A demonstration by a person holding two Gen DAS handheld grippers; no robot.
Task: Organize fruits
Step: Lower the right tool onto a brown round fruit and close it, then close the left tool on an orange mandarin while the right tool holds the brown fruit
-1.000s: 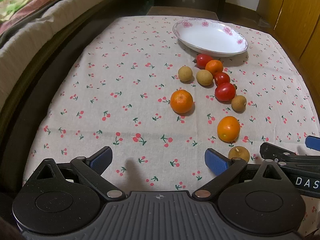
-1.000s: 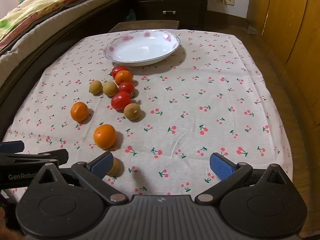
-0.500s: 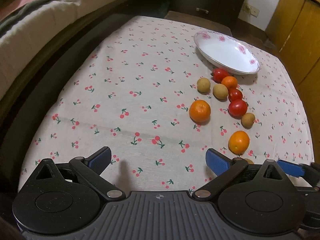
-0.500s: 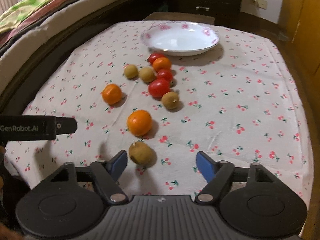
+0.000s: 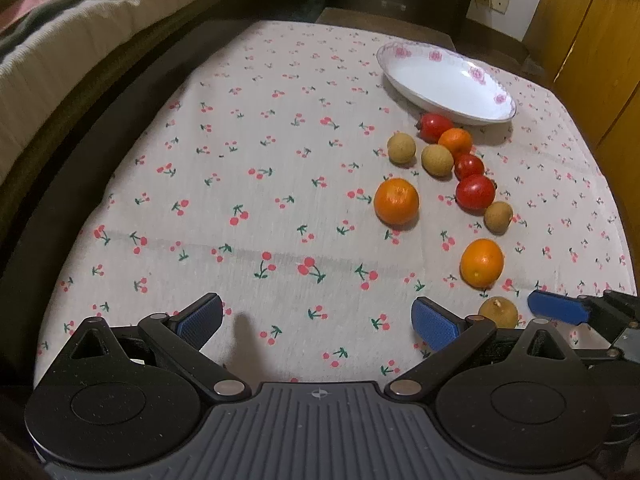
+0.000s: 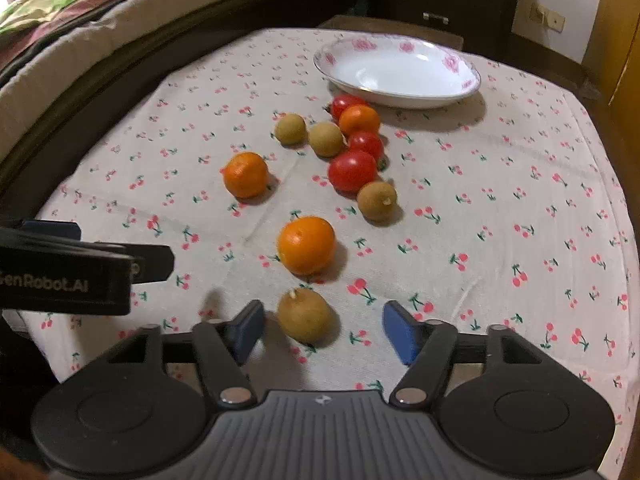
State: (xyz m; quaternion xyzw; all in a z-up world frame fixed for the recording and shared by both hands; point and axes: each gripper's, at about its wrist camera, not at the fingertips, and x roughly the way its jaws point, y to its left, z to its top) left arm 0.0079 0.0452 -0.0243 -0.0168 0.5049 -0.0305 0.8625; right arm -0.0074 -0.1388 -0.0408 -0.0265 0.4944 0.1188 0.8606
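Small oranges, red tomatoes and brown longans lie scattered on the cherry-print tablecloth [image 6: 500,200], below a white flowered bowl [image 6: 400,98] that holds nothing. My right gripper [image 6: 324,332] points down at the nearest longan [image 6: 305,316], which sits on the cloth between the blue pads. Its jaws are opening and neither pad touches the fruit. An orange [image 6: 306,245] lies just beyond it. My left gripper [image 5: 316,322] is open over bare cloth with nothing between its fingers. In the left wrist view the same longan [image 5: 498,312] shows beside a right fingertip [image 5: 556,308].
A bed with blankets [image 5: 80,40] runs along the table's left side. A dark dresser [image 6: 440,0] stands behind the table, and wooden cabinets [image 5: 592,60] are at the right. The left gripper's body [image 6: 60,268] sits close to the right gripper's left.
My right gripper moved left and down, so the longan went from beside its left finger to between the pads. Its jaws narrowed. The left gripper shifted slightly and stayed open.
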